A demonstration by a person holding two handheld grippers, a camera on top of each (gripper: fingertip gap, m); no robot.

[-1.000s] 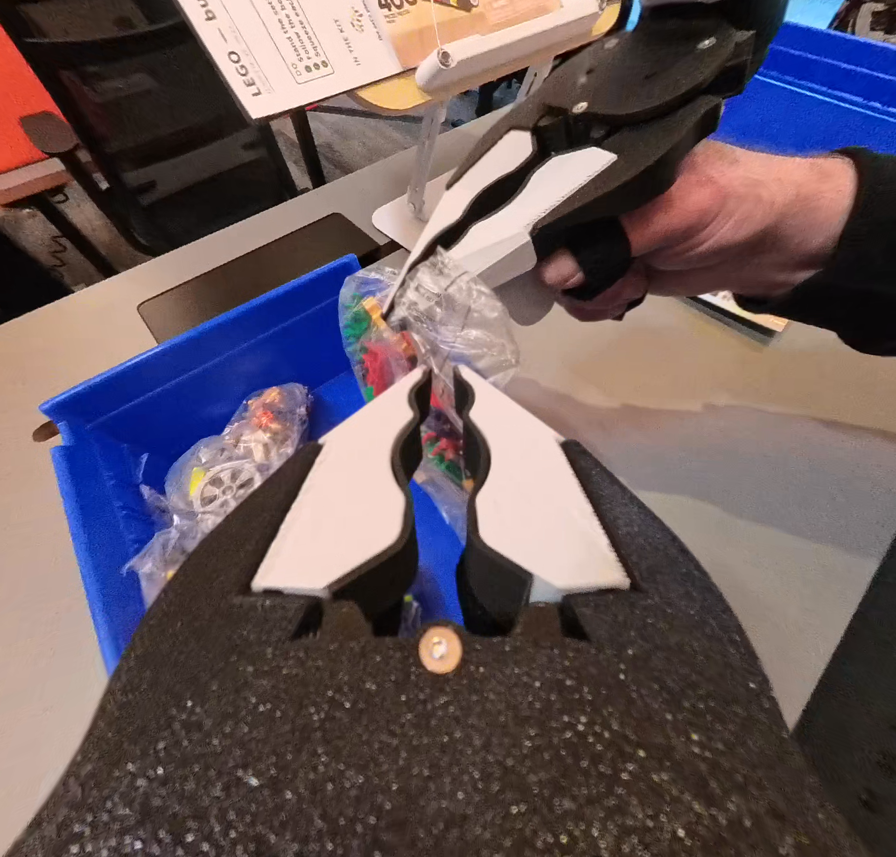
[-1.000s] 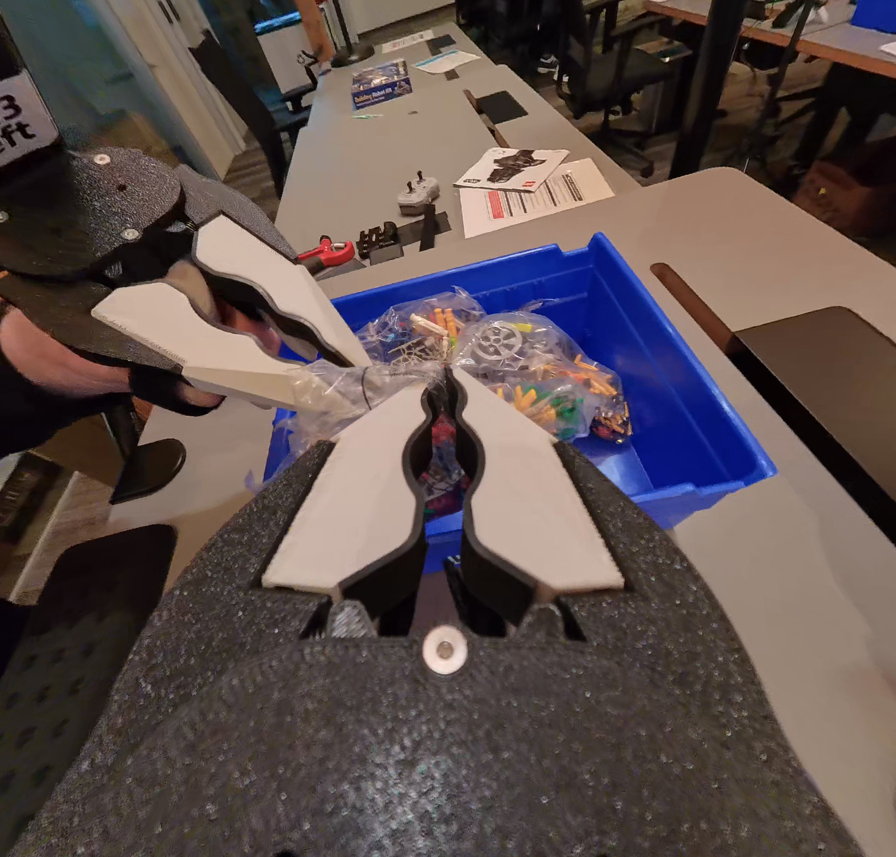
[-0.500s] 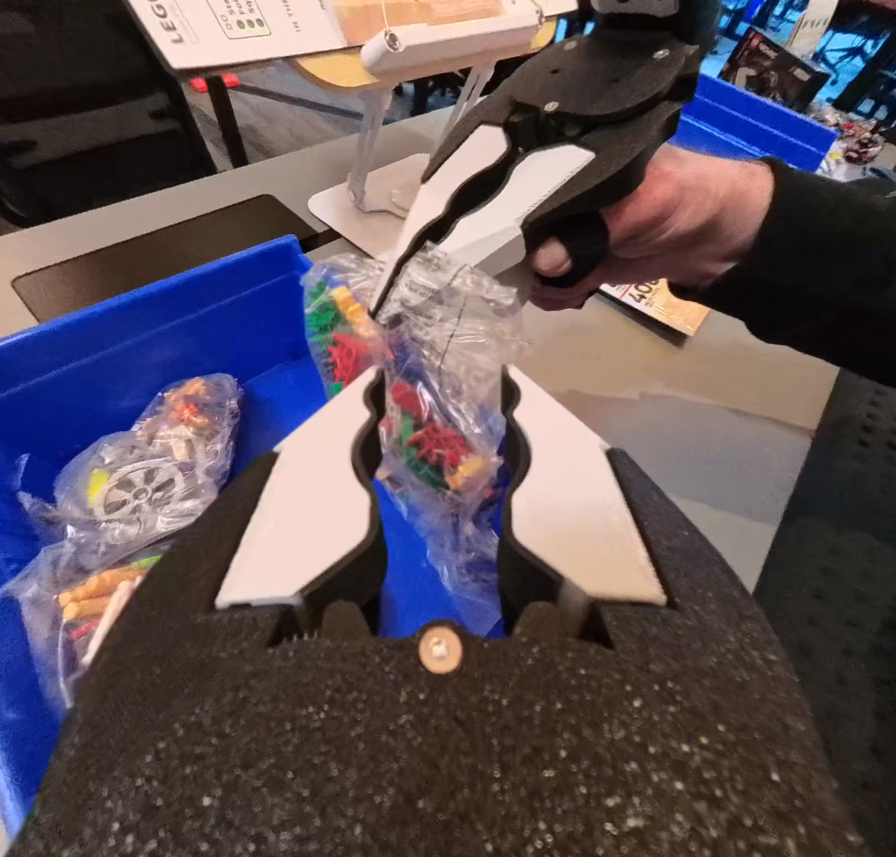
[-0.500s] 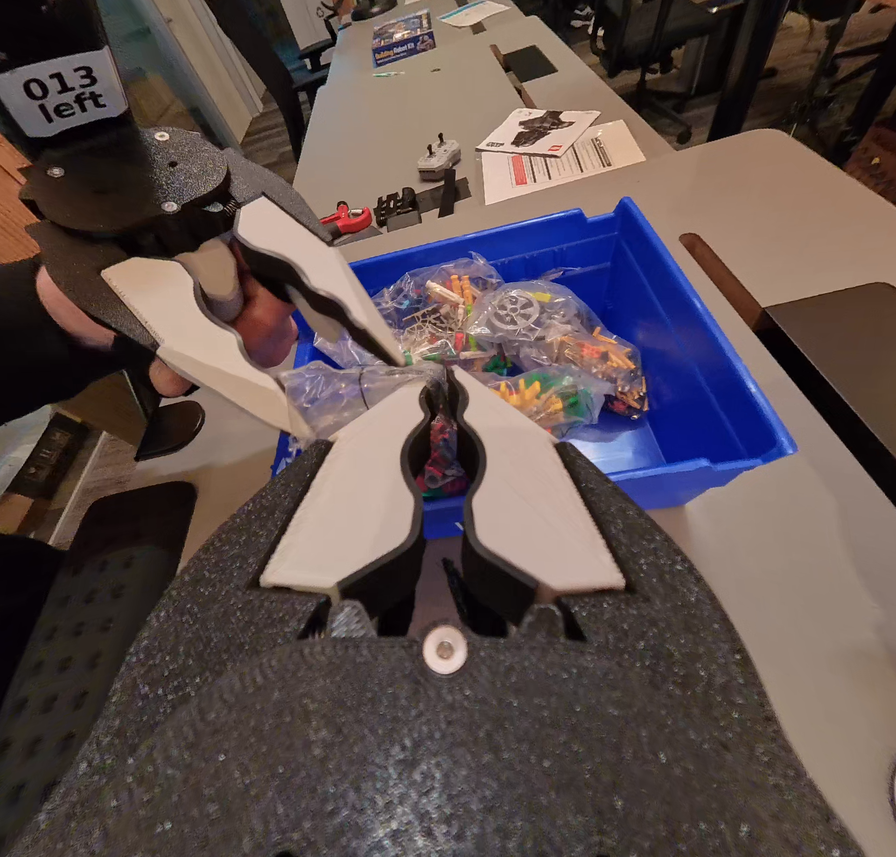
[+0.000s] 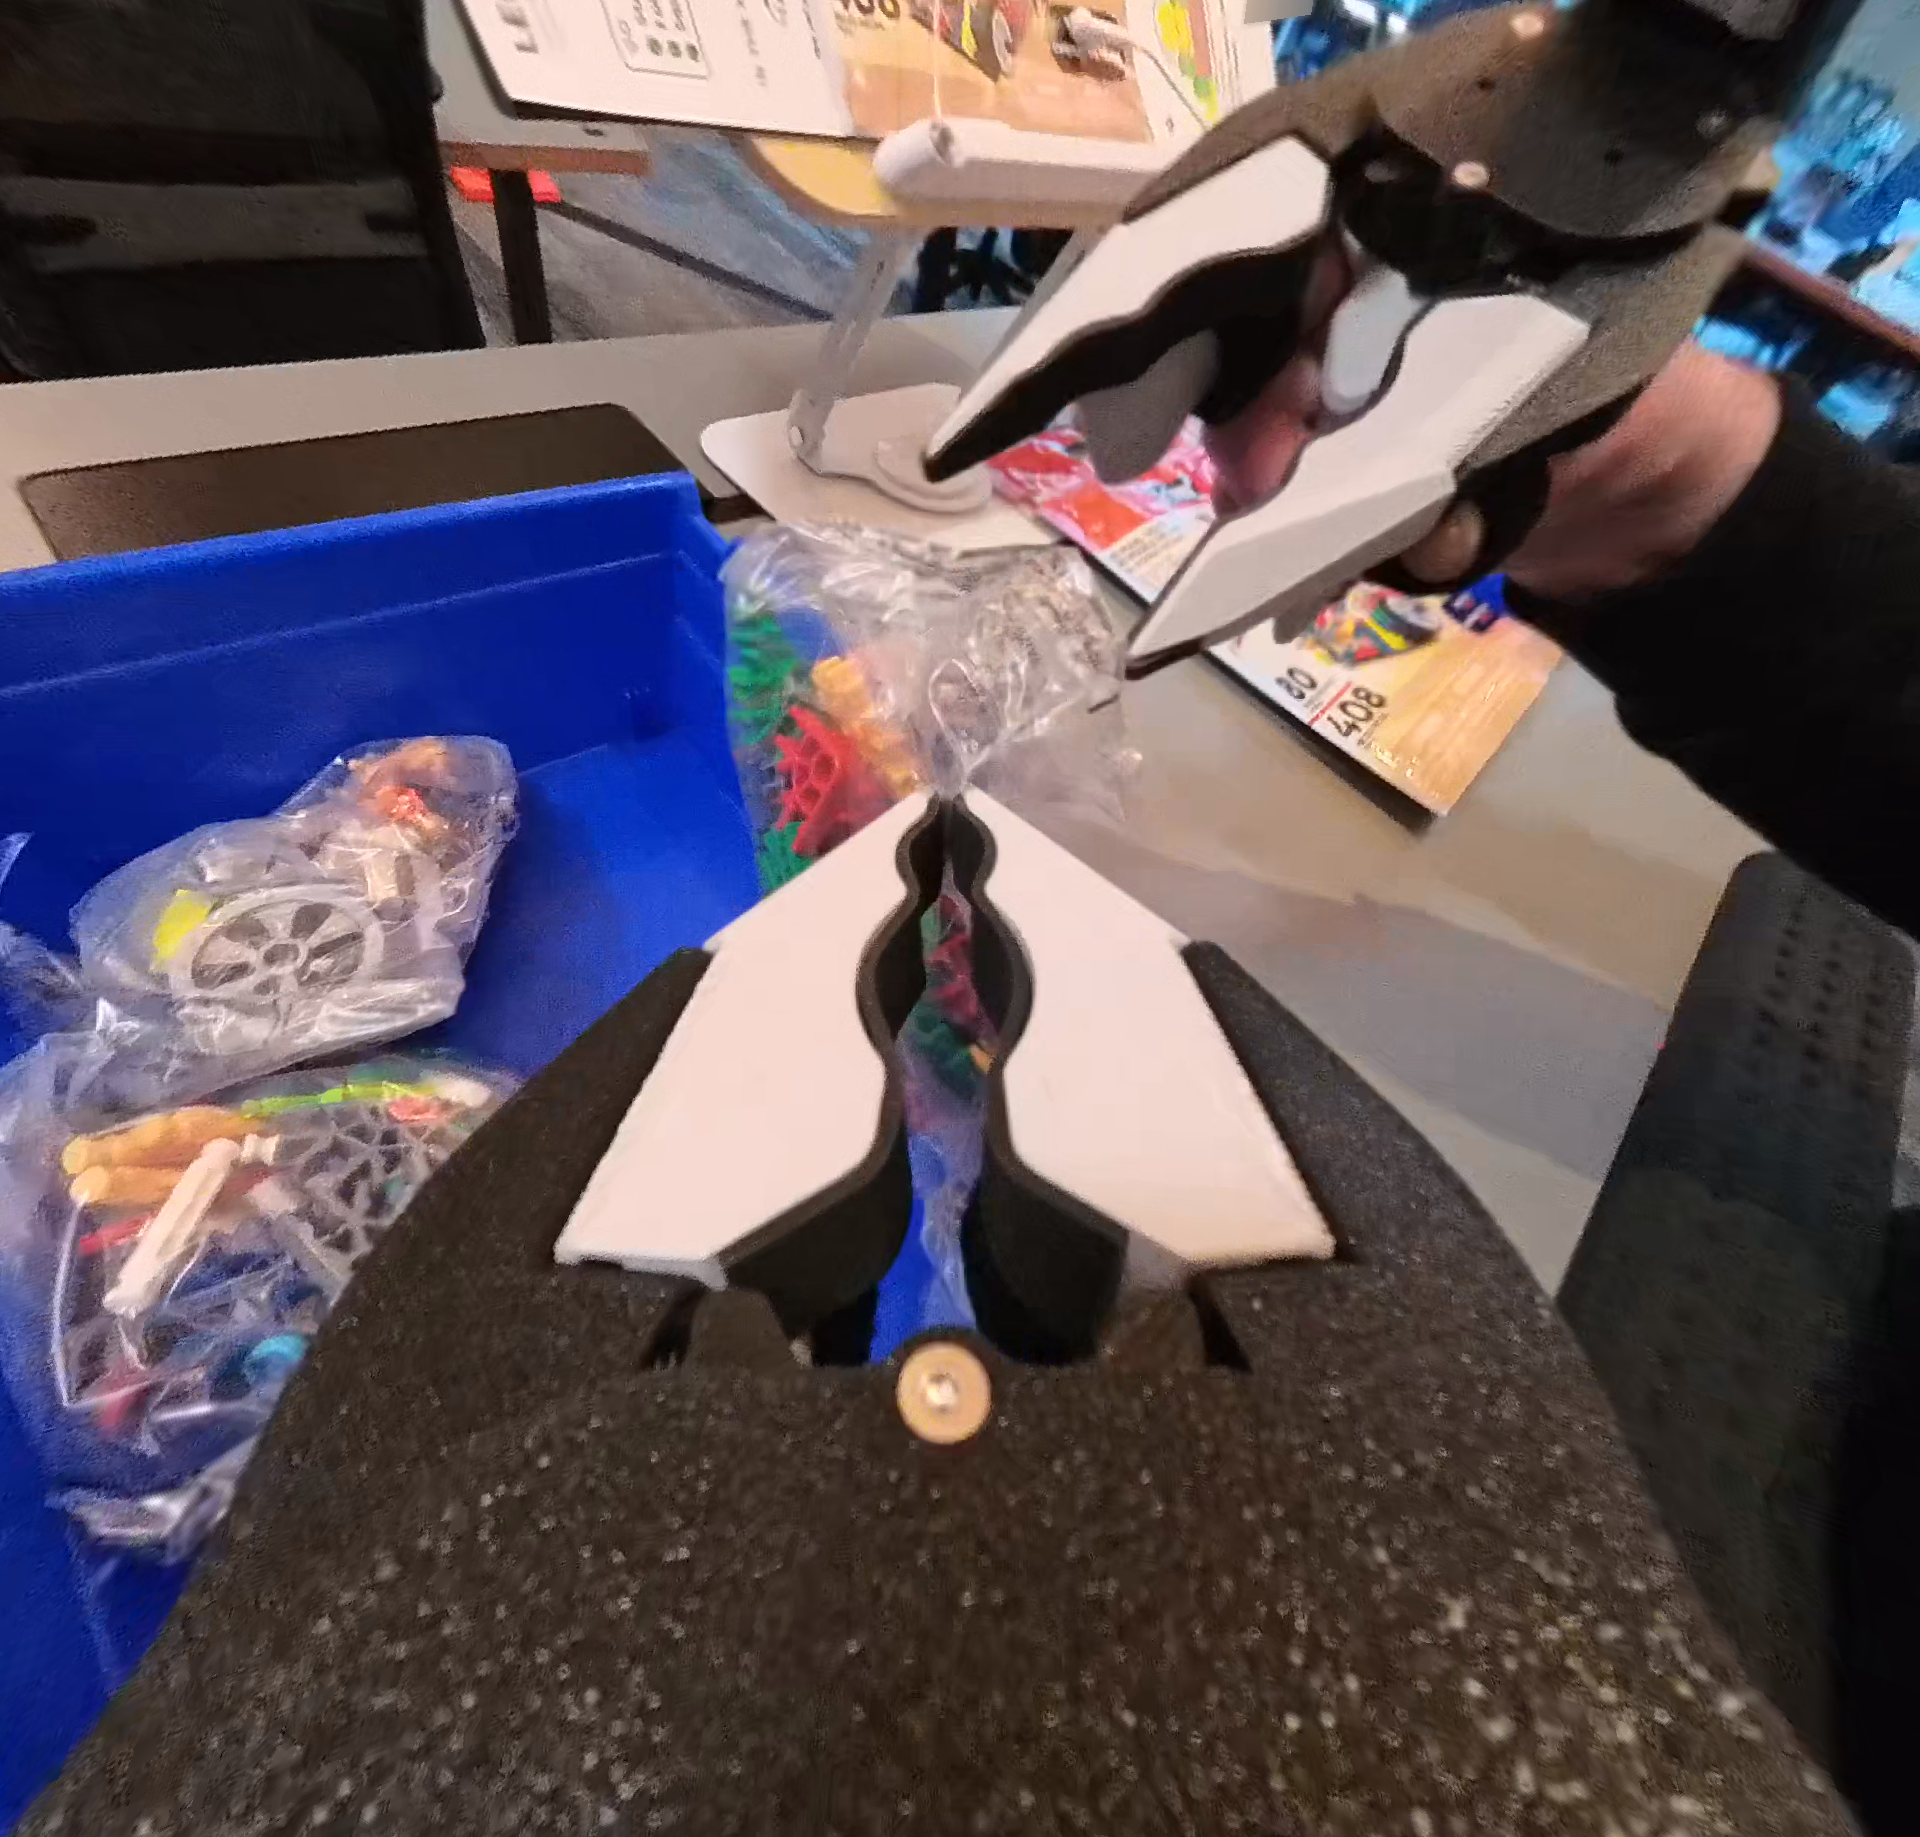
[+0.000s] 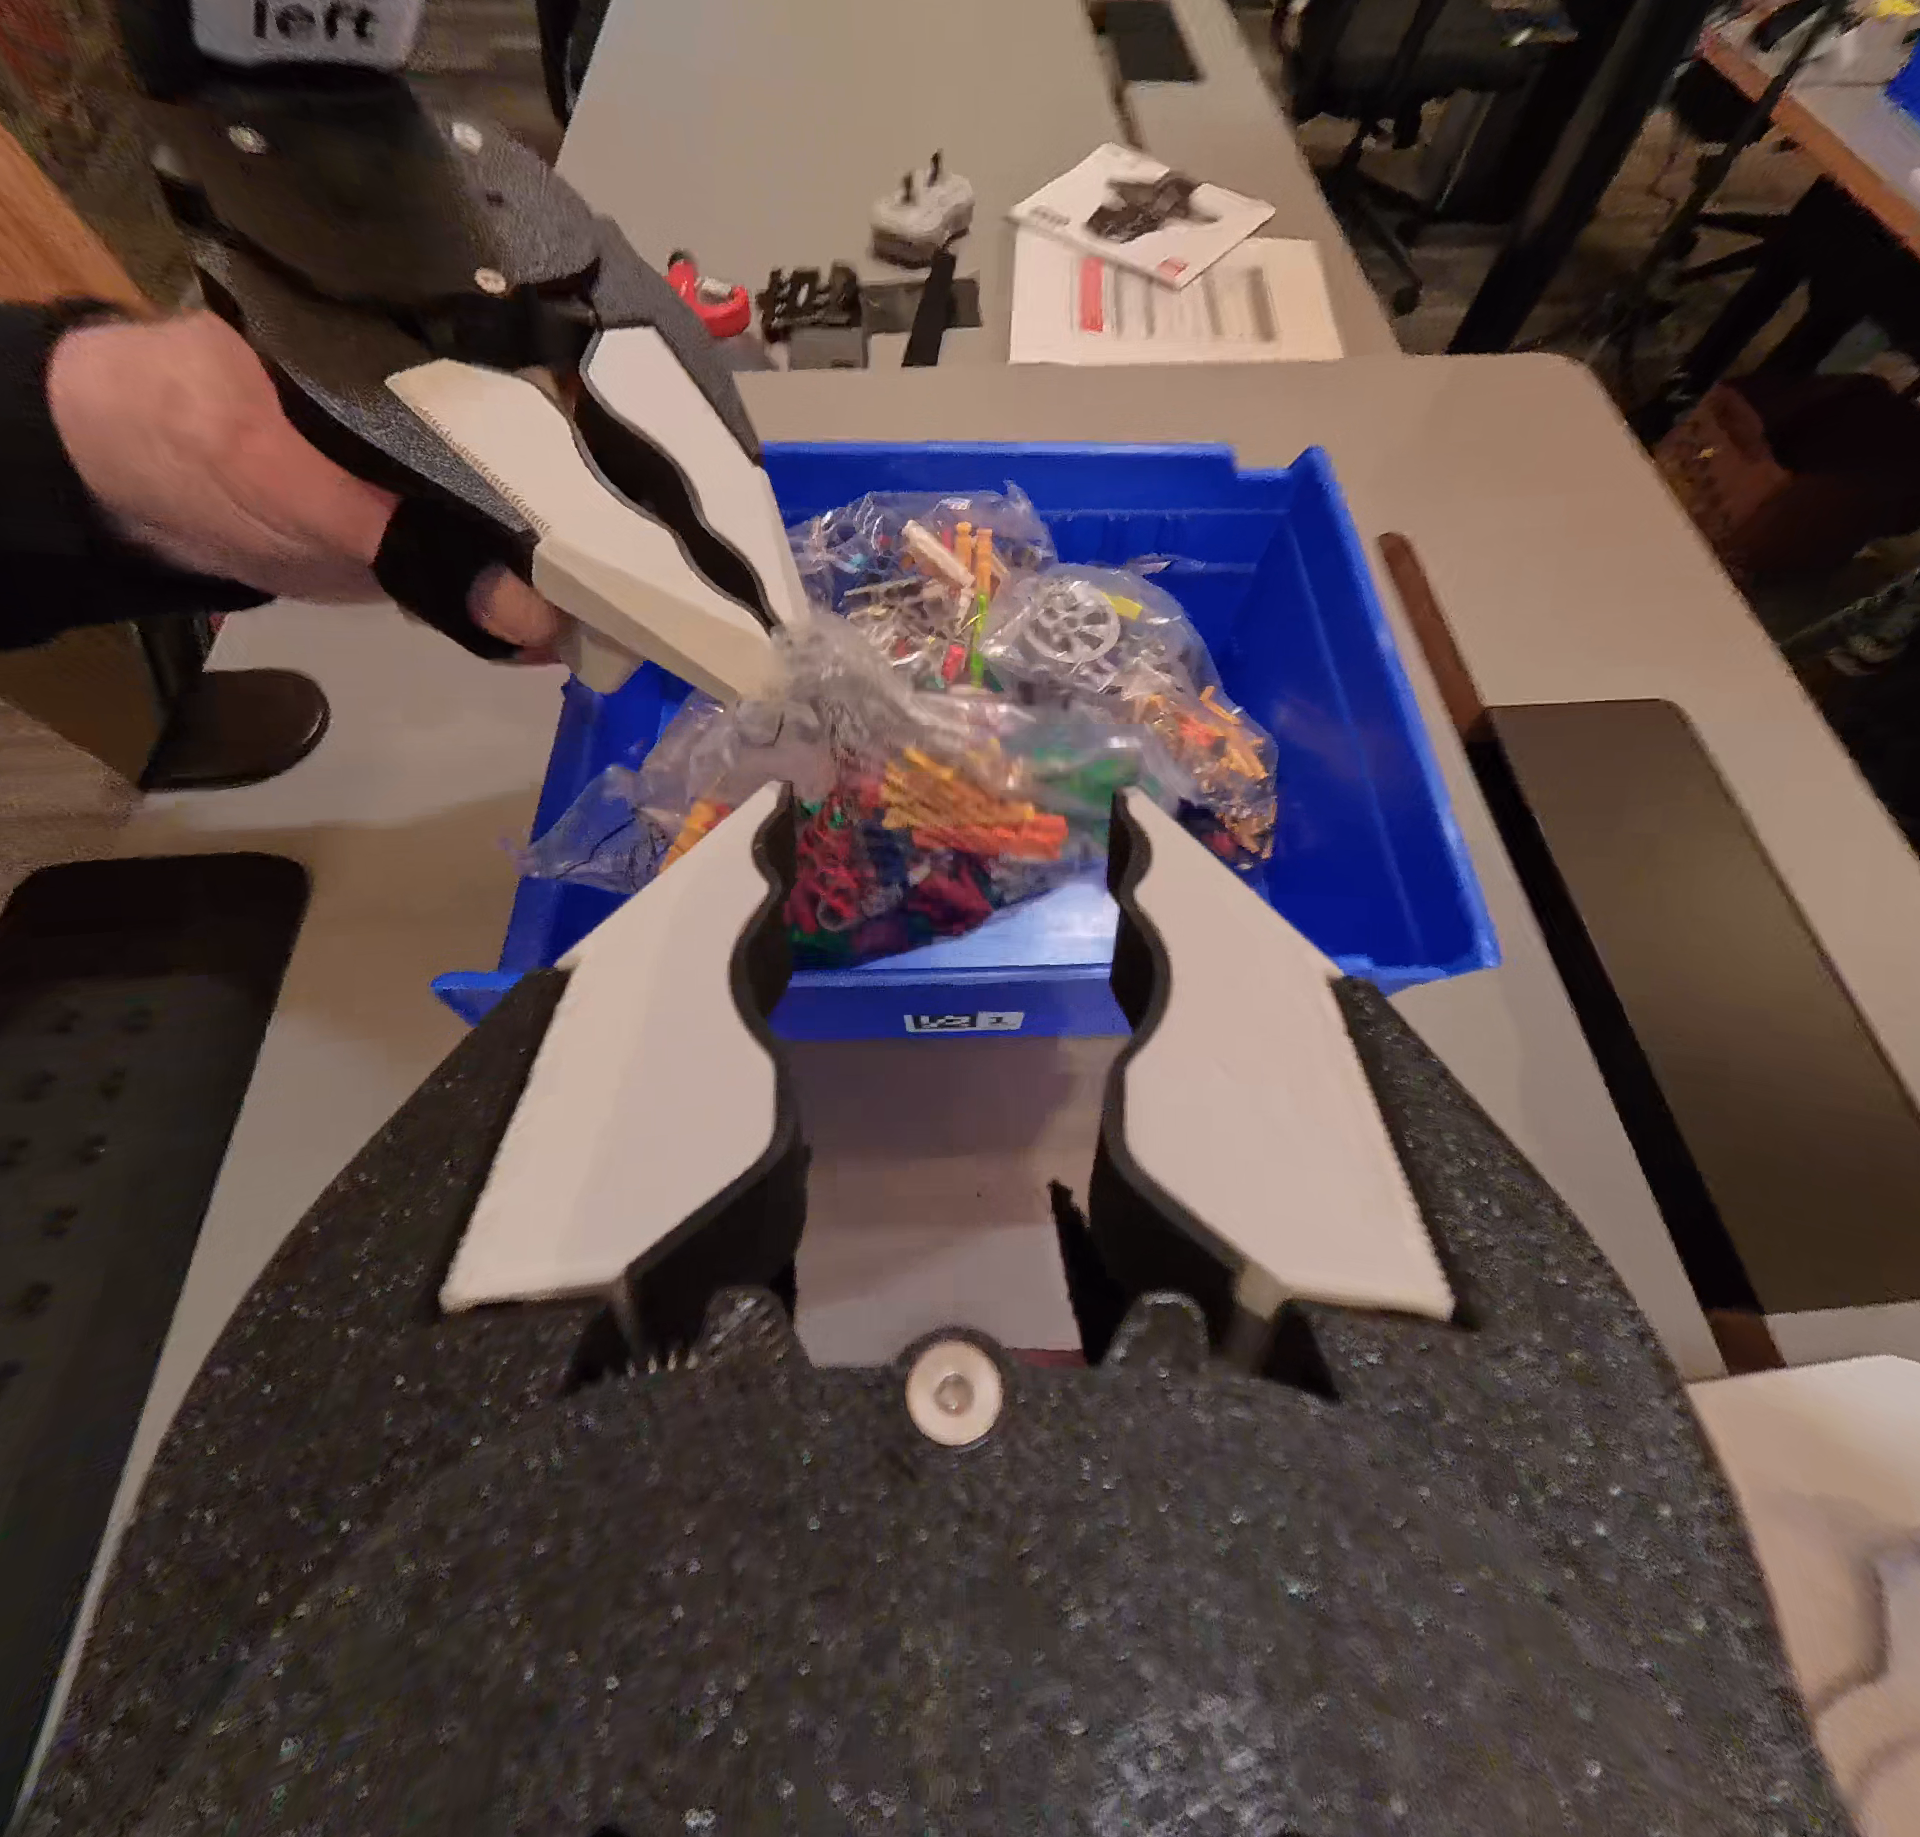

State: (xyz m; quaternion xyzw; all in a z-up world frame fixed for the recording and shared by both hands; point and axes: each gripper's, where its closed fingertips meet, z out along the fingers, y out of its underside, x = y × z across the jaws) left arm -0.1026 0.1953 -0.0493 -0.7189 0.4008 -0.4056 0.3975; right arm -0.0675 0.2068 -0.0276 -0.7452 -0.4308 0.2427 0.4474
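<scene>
Two hand-held grippers, each with two white wedge-shaped fingers edged in wavy black pads and set in a black, speckled foam-like body. The left gripper [image 5: 943, 808] is clenched on the crumpled neck of one clear plastic bag [image 5: 894, 686] filled with small red, green, orange and yellow toy pieces; in the right wrist view the same gripper [image 6: 774, 660] pinches the bag [image 6: 914, 800] at its top, so that the bag hangs over the near part of the blue bin [image 6: 1361, 748]. The right gripper [image 6: 951, 811] is released, its fingers spread wide apart with nothing between them, and stands just before the bin's near wall; in the left wrist view it [image 5: 1029, 561] is just above the bag's upper edge, apart from it, held by a hand [image 5: 1642, 478] in a dark sleeve. The bin is one rectangular tray of smooth, glossy blue plastic standing on a grey table [image 6: 1558, 499]. Inside it lie at least two further clear bags: one holding a grey spoked wheel [image 5: 281, 946], one holding pale pegs and grey lattice parts [image 5: 197, 1216]. Beside the bin, one white stand [image 5: 852, 416] carries an open printed booklet [image 5: 831, 21]; a second printed booklet [image 5: 1382, 707] lies flat on the table.
</scene>
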